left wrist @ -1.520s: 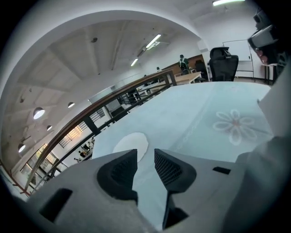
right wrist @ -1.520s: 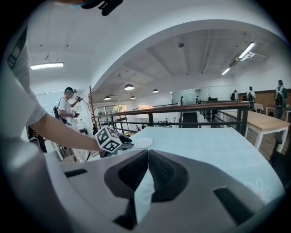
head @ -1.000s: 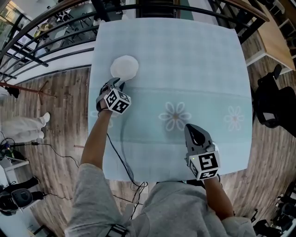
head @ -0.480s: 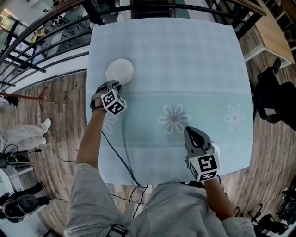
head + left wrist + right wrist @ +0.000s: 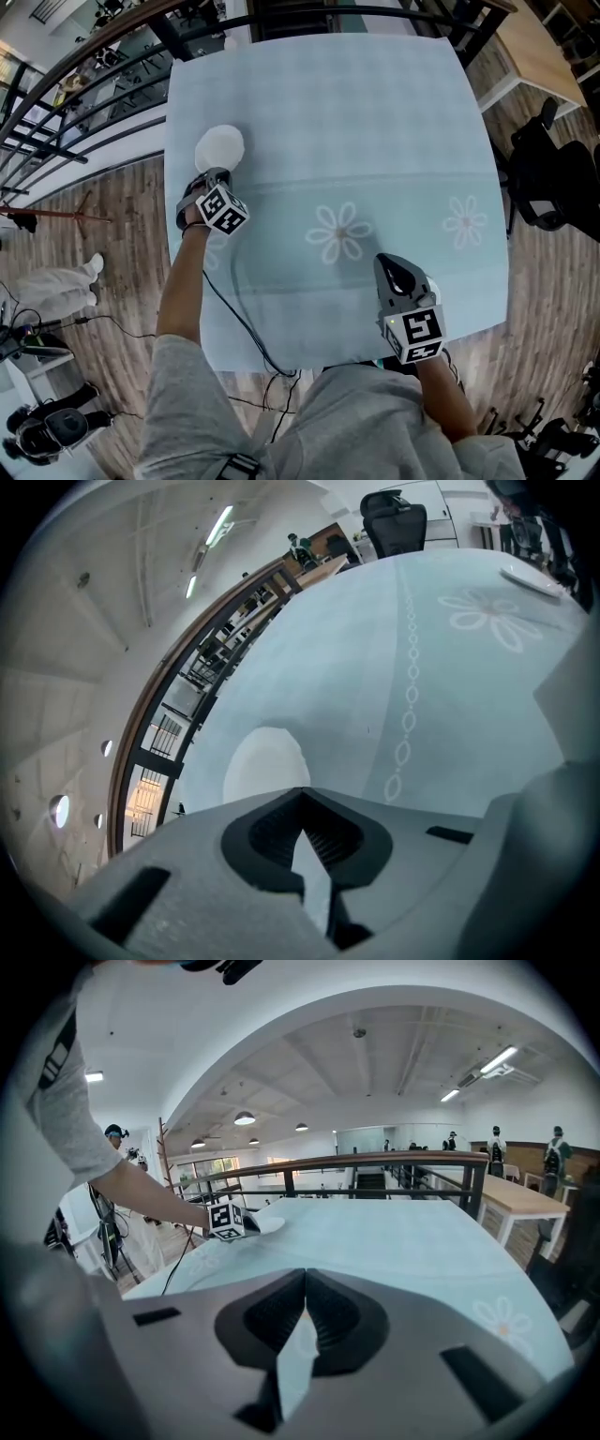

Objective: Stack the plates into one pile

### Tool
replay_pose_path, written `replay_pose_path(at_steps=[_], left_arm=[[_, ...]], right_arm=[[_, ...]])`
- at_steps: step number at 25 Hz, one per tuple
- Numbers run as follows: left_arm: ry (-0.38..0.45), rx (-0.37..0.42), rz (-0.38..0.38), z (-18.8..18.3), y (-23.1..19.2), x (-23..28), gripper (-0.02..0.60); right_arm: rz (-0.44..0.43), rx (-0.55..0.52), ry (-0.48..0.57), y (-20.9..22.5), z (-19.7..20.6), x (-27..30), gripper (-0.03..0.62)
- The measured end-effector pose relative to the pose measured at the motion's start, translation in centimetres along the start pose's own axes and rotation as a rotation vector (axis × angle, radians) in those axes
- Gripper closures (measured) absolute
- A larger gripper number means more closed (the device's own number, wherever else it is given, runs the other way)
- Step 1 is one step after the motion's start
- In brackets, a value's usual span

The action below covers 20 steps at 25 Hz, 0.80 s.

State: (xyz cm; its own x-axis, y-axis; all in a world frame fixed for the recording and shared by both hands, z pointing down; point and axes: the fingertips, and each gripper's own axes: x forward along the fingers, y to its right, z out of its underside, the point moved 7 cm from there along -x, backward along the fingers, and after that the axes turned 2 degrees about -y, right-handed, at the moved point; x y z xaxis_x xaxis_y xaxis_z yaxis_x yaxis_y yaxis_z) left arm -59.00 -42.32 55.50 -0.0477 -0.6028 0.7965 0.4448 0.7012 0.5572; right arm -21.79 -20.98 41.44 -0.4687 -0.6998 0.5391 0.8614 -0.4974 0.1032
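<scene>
Cloth-covered table (image 5: 375,112), one white plate (image 5: 219,147) near its left edge.

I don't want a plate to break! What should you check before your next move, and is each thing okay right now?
1. Left gripper shut: ok. Its jaws have just closed, tips together.
2. Plate rim pinched between them: cannot tell. The gripper's body hides the near edge.
3. Right gripper out of the way: ok. It is far across the tablecloth, shut, with nothing seen between its jaws.
4. Second plate in sight: ok. It lies flat on the cloth near the right gripper.
</scene>
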Motion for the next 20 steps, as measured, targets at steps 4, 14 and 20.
replay_pose_path(at_steps=[4, 14, 20], left_arm=[[0.009, -0.008, -0.067, -1.1, -0.1, -1.9, 0.565], [-0.031, -0.018, -0.074, -2.4, 1.6, -2.8, 0.464], [-0.068, -0.040, -0.014, -1.0, 0.6, 0.1, 0.451]], right_arm=[[0.003, 0.000, 0.020, 0.8, 0.3, -1.5, 0.569], [-0.003, 0.036, -0.006, 3.1, 3.5, -4.7, 0.569], [0.013, 0.055, -0.024, 3.1, 3.4, -3.1, 0.569]])
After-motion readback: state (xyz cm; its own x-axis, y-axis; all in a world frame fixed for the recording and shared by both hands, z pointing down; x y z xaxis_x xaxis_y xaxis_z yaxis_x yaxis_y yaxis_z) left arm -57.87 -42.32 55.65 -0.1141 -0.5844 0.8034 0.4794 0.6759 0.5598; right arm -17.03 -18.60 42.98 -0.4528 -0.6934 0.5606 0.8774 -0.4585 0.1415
